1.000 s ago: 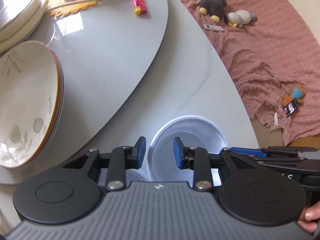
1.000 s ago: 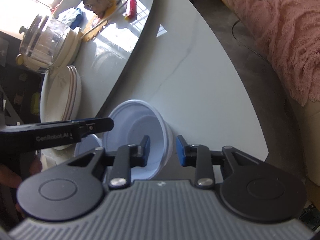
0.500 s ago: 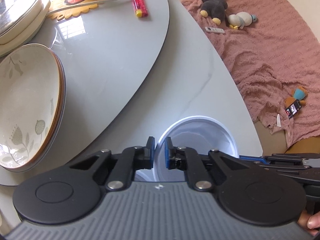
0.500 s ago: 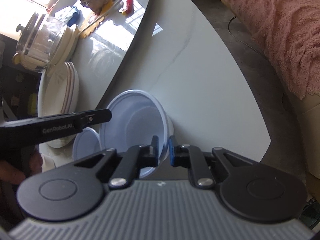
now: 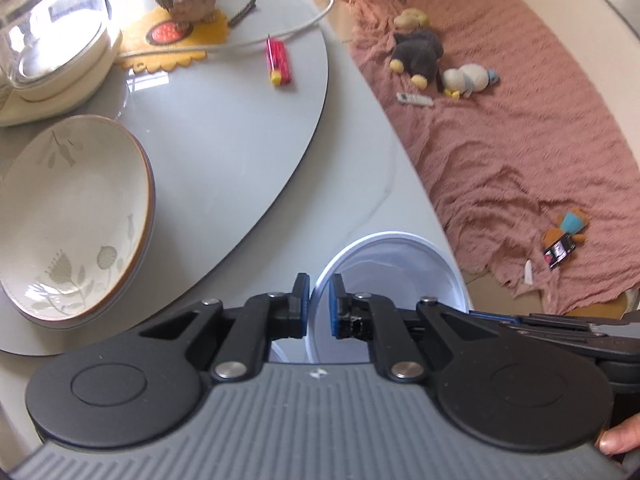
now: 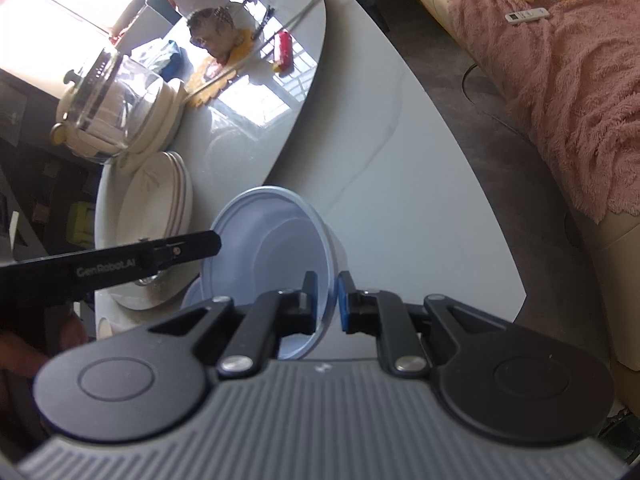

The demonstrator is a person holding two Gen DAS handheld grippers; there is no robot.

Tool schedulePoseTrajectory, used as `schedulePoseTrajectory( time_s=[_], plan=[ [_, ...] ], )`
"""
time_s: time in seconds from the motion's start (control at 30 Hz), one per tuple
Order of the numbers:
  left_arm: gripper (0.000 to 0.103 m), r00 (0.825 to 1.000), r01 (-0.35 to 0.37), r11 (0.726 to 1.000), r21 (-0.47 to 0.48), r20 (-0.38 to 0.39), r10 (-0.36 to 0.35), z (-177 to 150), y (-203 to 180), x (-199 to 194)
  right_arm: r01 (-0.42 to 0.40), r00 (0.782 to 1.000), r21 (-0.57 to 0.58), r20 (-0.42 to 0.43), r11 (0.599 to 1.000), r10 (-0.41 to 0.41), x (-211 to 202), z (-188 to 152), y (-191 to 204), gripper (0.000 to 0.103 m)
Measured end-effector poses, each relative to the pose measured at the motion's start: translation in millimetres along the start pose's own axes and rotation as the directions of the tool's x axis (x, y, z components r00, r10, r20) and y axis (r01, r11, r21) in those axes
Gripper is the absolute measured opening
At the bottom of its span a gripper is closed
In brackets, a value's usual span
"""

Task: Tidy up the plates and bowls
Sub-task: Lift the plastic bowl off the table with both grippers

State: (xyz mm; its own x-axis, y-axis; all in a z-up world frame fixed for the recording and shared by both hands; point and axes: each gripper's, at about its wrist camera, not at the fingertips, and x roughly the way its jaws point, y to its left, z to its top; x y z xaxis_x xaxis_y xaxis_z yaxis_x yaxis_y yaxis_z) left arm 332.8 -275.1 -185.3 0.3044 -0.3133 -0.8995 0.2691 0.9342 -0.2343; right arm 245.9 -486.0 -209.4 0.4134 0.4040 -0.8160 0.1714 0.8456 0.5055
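A white plastic bowl [image 5: 388,268] is held off the grey table between both grippers. My left gripper [image 5: 318,306] is shut on its left rim. My right gripper [image 6: 328,300] is shut on its right rim; the bowl [image 6: 276,248] tilts toward the camera there. A second white bowl [image 6: 191,296] shows just below it, mostly hidden. A stack of cream floral plates [image 5: 72,220] sits on the turntable to the left, also seen in the right wrist view [image 6: 156,208].
A grey turntable [image 5: 240,128] carries a glass-lidded pot [image 6: 116,108], a yellow mat with a figurine [image 5: 180,28], a cable and a red lighter [image 5: 278,62]. The table edge [image 5: 420,184] runs right; beyond it a pink-covered sofa [image 5: 520,140] with plush toys.
Both grippers closed from open onto the bowl's rim, then lifted it; the views rose and more of the turntable and pot came into sight.
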Motion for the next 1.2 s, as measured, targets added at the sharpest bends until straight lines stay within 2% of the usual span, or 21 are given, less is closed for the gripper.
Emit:
schedulePoseTrajectory(
  time_s=[0.2, 0.3, 0.5, 0.63, 0.83, 1.03, 1.13, 1.2],
  plan=[
    [0.012, 1.0, 0.002, 0.999, -0.04, 0.028, 0.0, -4, 5, -35, -0.028, 0.999, -0.019, 0.025, 0.999, 0.029, -21, 3, 15, 0.014],
    [0.012, 0.999, -0.003, 0.997, -0.073, 0.042, 0.006, -8, 12, -51, -0.04, 0.999, -0.028, 0.01, 0.999, 0.04, -24, 6, 25, 0.014],
    [0.012, 0.997, -0.017, 0.991, -0.135, 0.076, 0.028, -20, 33, -79, -0.063, 0.998, -0.117, -0.001, 0.991, 0.063, -26, 13, 53, 0.014],
    [0.012, 0.995, -0.04, 0.982, -0.182, 0.077, 0.055, -36, 50, -91, -0.085, 0.996, -0.166, -0.043, 0.982, 0.079, -17, 14, 71, 0.014],
    [0.012, 0.997, -0.064, 0.957, -0.285, 0.029, 0.075, -57, 79, -81, -0.087, 0.994, -0.25, -0.09, 0.964, 0.066, 4, 7, 93, 0.014],
    [0.012, 0.991, -0.132, 0.944, -0.302, -0.03, 0.129, -71, 98, -60, -0.09, 0.988, -0.275, -0.144, 0.957, 0.051, 37, -5, 102, 0.014],
    [0.012, 0.99, -0.144, 0.933, -0.331, -0.052, 0.134, -77, 108, -51, -0.09, 0.984, -0.286, -0.173, 0.954, 0.041, 51, -12, 102, 0.014],
    [0.012, 0.988, -0.155, 0.934, -0.32, -0.064, 0.142, -77, 109, -46, -0.095, 0.983, -0.292, -0.178, 0.952, 0.044, 55, -16, 103, 0.014]
  ],
)
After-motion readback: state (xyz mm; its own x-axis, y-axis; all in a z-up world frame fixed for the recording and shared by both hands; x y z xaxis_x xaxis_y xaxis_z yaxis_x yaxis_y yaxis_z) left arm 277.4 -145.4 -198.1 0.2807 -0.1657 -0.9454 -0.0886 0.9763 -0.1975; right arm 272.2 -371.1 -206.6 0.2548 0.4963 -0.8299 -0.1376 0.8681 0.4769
